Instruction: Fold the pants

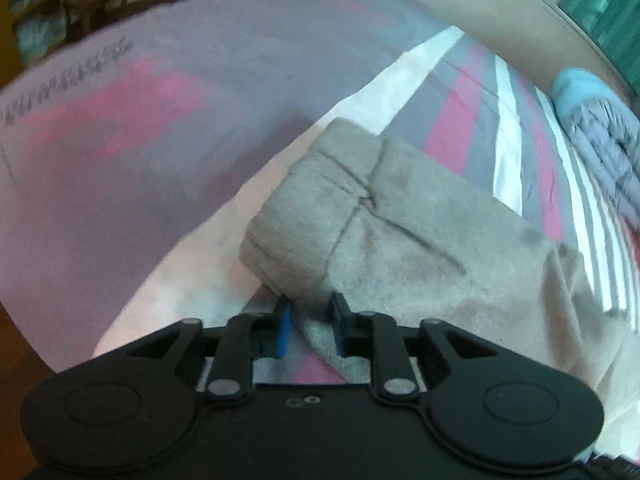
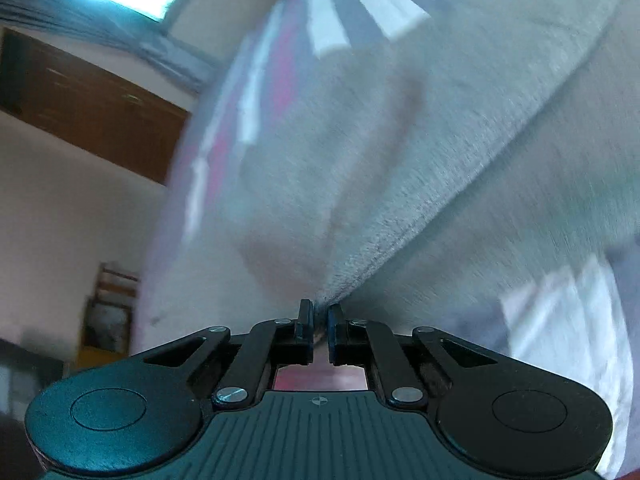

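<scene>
The grey-beige pants lie partly folded on a striped bedsheet, with a hemmed end pointing away from me. My left gripper is shut on an edge of the pants near that hem, cloth pinched between its blue pads. In the right wrist view the pants fill most of the frame, blurred. My right gripper is shut on a fold edge of the pants, which rises from between its fingers.
The bed carries a pink and grey cover on the left. A folded grey and blue cloth lies at the far right. A wooden cabinet and a wall stand left of the bed.
</scene>
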A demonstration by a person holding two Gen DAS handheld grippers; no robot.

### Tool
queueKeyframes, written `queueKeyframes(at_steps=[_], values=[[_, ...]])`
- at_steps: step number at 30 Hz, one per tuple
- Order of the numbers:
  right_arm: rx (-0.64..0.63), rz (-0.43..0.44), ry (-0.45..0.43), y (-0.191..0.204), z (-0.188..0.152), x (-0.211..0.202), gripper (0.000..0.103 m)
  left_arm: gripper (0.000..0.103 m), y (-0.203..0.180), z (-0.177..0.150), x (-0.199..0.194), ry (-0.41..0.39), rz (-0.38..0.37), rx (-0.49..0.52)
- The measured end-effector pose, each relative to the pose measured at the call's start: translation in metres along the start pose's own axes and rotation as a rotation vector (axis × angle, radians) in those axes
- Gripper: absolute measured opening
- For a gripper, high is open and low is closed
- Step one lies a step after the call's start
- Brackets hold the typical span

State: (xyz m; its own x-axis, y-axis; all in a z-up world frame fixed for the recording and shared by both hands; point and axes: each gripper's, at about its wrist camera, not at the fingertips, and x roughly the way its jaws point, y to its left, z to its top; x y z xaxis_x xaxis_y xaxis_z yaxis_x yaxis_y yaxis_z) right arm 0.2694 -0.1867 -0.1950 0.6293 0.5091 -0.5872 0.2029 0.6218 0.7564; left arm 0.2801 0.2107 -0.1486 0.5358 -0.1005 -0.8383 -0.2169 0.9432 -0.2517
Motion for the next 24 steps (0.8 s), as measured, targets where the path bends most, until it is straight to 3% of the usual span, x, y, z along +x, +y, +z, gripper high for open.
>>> queueKeyframes(at_steps=[3, 6, 8, 10, 13, 17, 21, 24], values=[[0.015, 0.005, 0.002, 0.004, 0.003, 0.000, 0.008, 0.033, 0.005, 0.012, -0.017, -0.014, -0.045, -0.057], [-0.004, 0.034, -0.009, 0.003, 0.006, -0.018, 0.025, 0.047, 0.018, 0.021, -0.042, -0.072, -0.046, -0.109], [-0.037, 0.019, -0.029, 0.000, 0.007, -0.031, 0.036, 0.048, 0.019, 0.021, -0.053, -0.080, -0.040, -0.111], [-0.058, -0.001, -0.033, -0.001, 0.007, -0.042, 0.036, 0.048, 0.011, 0.016, -0.058, -0.068, -0.054, -0.092], [-0.106, -0.043, -0.043, -0.009, 0.003, -0.052, 0.036, 0.048, -0.021, 0.002, -0.063, -0.057, -0.059, -0.006], [-0.197, -0.134, -0.097, -0.020, 0.003, -0.075, 0.036, 0.048, -0.099, -0.034, -0.046, 0.002, -0.093, 0.194], [-0.155, -0.179, -0.128, -0.050, 0.017, -0.097, 0.040, 0.048, -0.168, -0.074, -0.024, 0.050, -0.131, 0.334], [-0.097, -0.196, -0.139, -0.071, 0.029, -0.115, 0.045, 0.048, -0.195, -0.100, 0.002, 0.050, -0.047, 0.419]])
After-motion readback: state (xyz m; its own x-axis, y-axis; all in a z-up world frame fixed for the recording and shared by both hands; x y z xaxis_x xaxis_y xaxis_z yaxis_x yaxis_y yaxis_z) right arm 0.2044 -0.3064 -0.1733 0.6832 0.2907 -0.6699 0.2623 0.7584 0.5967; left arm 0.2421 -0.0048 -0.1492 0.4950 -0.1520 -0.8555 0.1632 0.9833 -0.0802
